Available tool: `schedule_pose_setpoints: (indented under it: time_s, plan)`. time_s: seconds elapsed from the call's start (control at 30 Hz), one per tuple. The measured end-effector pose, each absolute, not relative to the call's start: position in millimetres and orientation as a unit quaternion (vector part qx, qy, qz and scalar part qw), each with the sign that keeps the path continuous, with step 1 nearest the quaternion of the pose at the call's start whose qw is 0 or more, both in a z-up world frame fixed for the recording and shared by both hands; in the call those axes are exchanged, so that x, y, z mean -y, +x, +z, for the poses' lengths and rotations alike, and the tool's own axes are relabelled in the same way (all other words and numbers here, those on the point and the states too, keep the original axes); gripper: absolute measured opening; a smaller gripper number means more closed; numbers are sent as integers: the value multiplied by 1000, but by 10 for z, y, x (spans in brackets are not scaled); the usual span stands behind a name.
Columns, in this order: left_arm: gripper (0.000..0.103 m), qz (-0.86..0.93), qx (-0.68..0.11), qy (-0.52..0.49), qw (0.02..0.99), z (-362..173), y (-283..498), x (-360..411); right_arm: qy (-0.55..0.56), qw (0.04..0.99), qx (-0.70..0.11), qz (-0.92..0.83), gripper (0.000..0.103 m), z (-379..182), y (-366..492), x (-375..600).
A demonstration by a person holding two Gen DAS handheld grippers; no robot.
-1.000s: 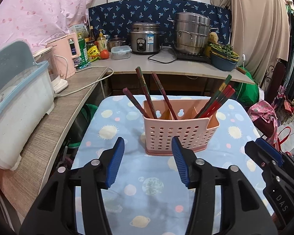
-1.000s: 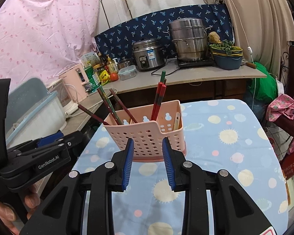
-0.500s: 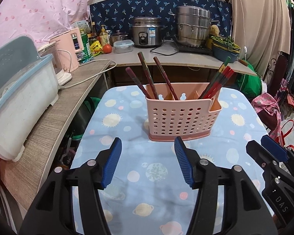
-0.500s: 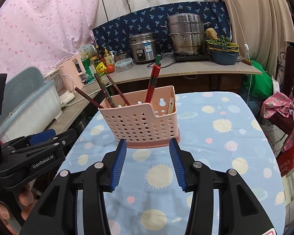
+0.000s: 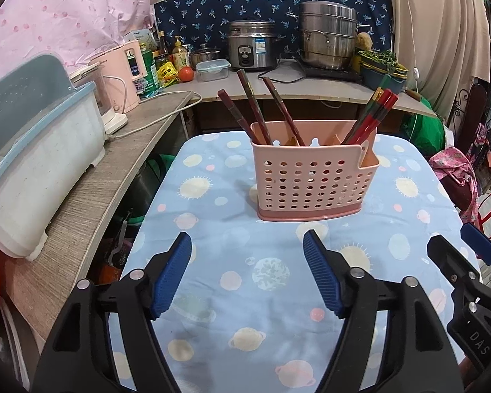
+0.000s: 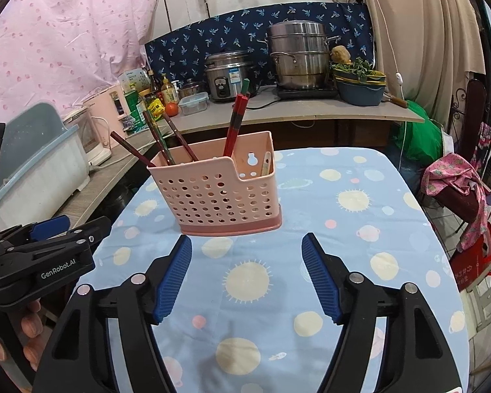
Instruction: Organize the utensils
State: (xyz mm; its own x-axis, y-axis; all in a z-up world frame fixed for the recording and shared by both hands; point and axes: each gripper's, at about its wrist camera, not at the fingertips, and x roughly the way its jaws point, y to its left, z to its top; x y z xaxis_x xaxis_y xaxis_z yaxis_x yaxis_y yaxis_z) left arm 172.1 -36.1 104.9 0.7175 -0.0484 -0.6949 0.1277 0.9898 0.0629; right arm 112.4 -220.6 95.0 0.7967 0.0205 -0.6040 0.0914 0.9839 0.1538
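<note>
A pink perforated utensil basket [image 5: 311, 180] stands upright on the blue planet-print table [image 5: 232, 301]; it also shows in the right wrist view [image 6: 219, 193]. Dark brown chopsticks [image 5: 255, 108] lean in its left part and a red bundle of chopsticks [image 5: 373, 114] in its right part. A pale spoon handle [image 6: 266, 162] sits in the right end compartment. My left gripper [image 5: 247, 275] is open and empty, well short of the basket. My right gripper [image 6: 247, 275] is open and empty, also short of it.
A wooden counter [image 5: 91, 177] runs along the left with a white dish bin [image 5: 32, 163] and a pink kettle [image 5: 127, 72]. The back counter holds a rice cooker [image 5: 250, 49] and a steel steamer pot [image 5: 327, 39]. A chair with clothes [image 6: 455, 183] stands at the right.
Both grippers have drawn back from the basket, which now looks farther off. The right gripper's jaws have opened wider. The basket has not moved.
</note>
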Motion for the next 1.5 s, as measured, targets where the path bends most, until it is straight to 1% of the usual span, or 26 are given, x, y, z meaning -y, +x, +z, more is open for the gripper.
schedule_pose_setpoints:
  time_s: [0.17, 0.23, 0.3, 0.37, 0.57, 0.93, 1.03, 1.5]
  plan:
    - [76, -37, -371, 57, 926, 1017, 1695, 352, 86, 942, -324, -24, 75, 900, 1118, 2221]
    - [78, -33, -371, 60, 926, 1005, 1688, 350, 86, 941, -327, -22, 75, 880, 1116, 2223]
    - [84, -29, -370, 62, 927, 991, 1678, 352, 84, 940, -330, -26, 75, 870, 1123, 2220]
    - [85, -27, -368, 64, 927, 984, 1670, 351, 81, 940, -330, -28, 83, 862, 1121, 2213]
    - [90, -20, -367, 72, 927, 949, 1654, 362, 79, 938, -336, -32, 84, 831, 1117, 2212]
    - [94, -9, -371, 73, 926, 902, 1659, 329, 75, 931, -357, -31, 86, 760, 1159, 2196]
    - [94, -8, -374, 71, 925, 888, 1664, 312, 81, 930, -356, -27, 97, 743, 1158, 2205]
    - [95, -7, -381, 69, 922, 834, 1679, 291, 77, 933, -348, -36, 97, 752, 1171, 2201]
